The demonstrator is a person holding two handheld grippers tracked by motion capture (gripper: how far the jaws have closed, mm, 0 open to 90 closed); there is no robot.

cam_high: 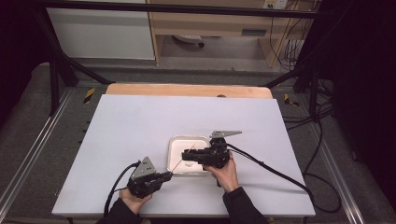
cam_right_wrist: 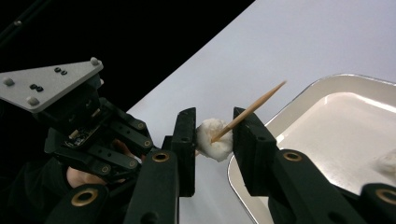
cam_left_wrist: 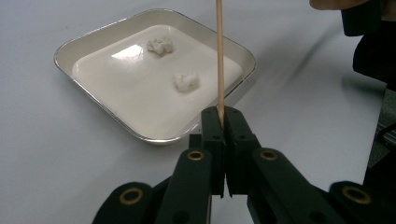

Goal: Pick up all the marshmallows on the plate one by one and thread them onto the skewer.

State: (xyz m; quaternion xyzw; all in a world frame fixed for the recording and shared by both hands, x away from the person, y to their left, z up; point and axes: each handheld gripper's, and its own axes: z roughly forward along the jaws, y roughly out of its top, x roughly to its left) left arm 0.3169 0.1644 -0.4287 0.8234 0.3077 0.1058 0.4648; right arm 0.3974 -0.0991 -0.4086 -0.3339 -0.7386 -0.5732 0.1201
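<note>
Nearest to the camera in the high view, the left hand-held gripper (cam_high: 164, 176) sits at the near left part of the white desk (cam_high: 140, 126), held by the person's left hand (cam_high: 133, 200); its two black jaws are pressed together on the lower end of a thin wooden skewer (cam_left_wrist: 219, 60), which rises from between them; in the left gripper view the skewer stands in front of a shallow square tray (cam_left_wrist: 93, 39) with a metal rim and a white inside; two small white fluffy pieces (cam_left_wrist: 186, 81) lie apart on the tray floor, one nearer and one farther; the right hand-held gripper (cam_high: 189, 155) is held by the right hand (cam_high: 226, 172) just right of the tray, and it reaches over the tray from the right side; in the right gripper view its jaws hold a white fluffy ball (cam_right_wrist: 213, 138) between them, a little outside the near left rim of the tray; the pointed skewer passes through this ball and its tip comes out on the far side, above the tray edge; black cables (cam_high: 280, 175) trail from both grippers over the desk toward the near edge.
</note>
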